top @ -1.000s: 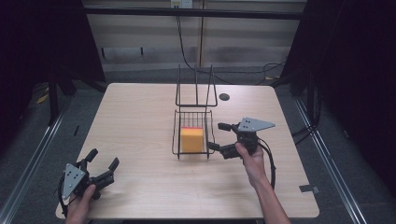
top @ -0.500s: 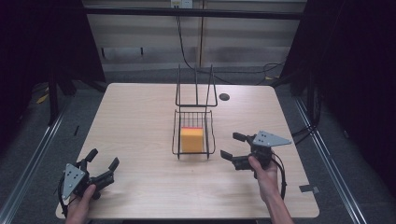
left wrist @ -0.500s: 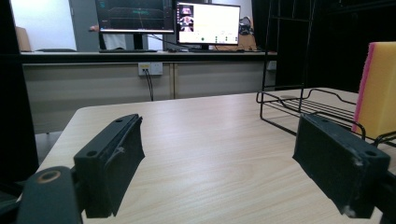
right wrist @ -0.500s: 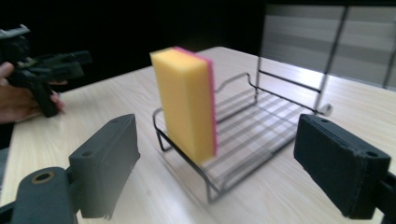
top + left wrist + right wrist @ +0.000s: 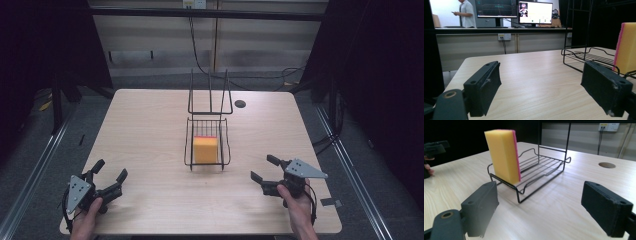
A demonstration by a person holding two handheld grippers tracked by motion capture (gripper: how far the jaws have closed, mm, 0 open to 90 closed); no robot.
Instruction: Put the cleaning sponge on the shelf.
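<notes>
Pale worktop (image 5: 150, 125) is carrying a wire rack (image 5: 207, 145), sponge (image 5: 205, 150) standing inside; both claws, left (image 5: 107, 176) and right (image 5: 262, 168), are resting apart, empty. Placement looking finished; nothing further needed.

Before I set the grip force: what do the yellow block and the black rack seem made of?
The yellow block looks like soft foam sponge: matte, porous faces, with a pink scouring layer on one side. The black rack looks like thin bent metal wire, probably coated: a smooth dark finish.

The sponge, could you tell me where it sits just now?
In the high view the sponge stands upright at the near end of the wire rack at the table's middle, apart from both open grippers.
</notes>
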